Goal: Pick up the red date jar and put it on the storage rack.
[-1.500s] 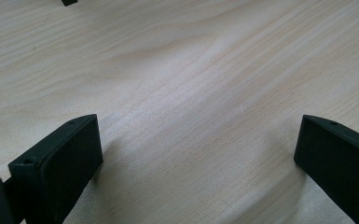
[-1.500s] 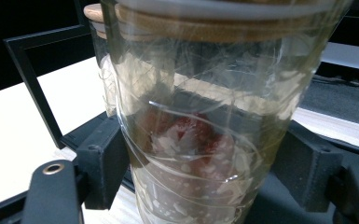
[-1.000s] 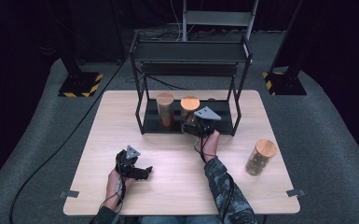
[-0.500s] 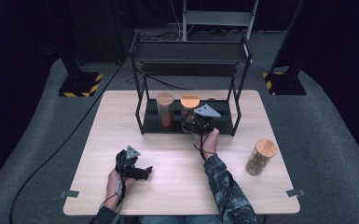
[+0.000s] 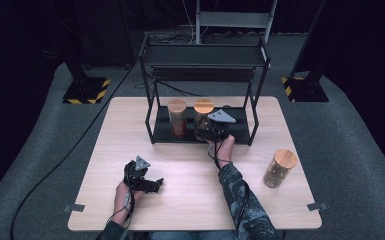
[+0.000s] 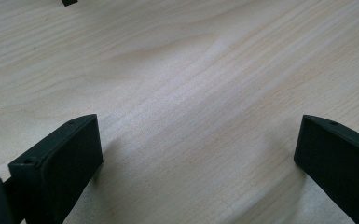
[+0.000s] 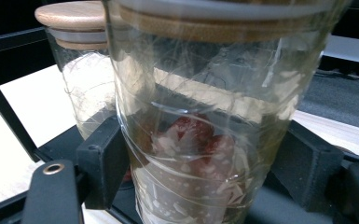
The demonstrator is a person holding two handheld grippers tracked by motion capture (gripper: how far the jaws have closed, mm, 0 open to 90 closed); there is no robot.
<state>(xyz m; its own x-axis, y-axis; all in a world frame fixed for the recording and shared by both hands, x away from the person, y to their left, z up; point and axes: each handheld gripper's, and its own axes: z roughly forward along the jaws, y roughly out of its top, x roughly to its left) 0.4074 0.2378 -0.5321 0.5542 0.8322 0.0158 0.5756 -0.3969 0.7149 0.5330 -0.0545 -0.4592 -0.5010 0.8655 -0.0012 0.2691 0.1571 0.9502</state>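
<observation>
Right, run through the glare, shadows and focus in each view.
High view: table evenly lit, surroundings dark, overall a bit soft. Left gripper view: wood grain sharp, soft shadows beside the open left claw. Right gripper view: the jar in the right claw streaked with reflections, its contents smeared by the glass; second jar behind is washed out.

On your worktop the rack stands at the far middle. Two jars sit side by side on its bottom shelf: the left jar and the right jar. A third jar stands well apart, near the worktop's right edge.
</observation>
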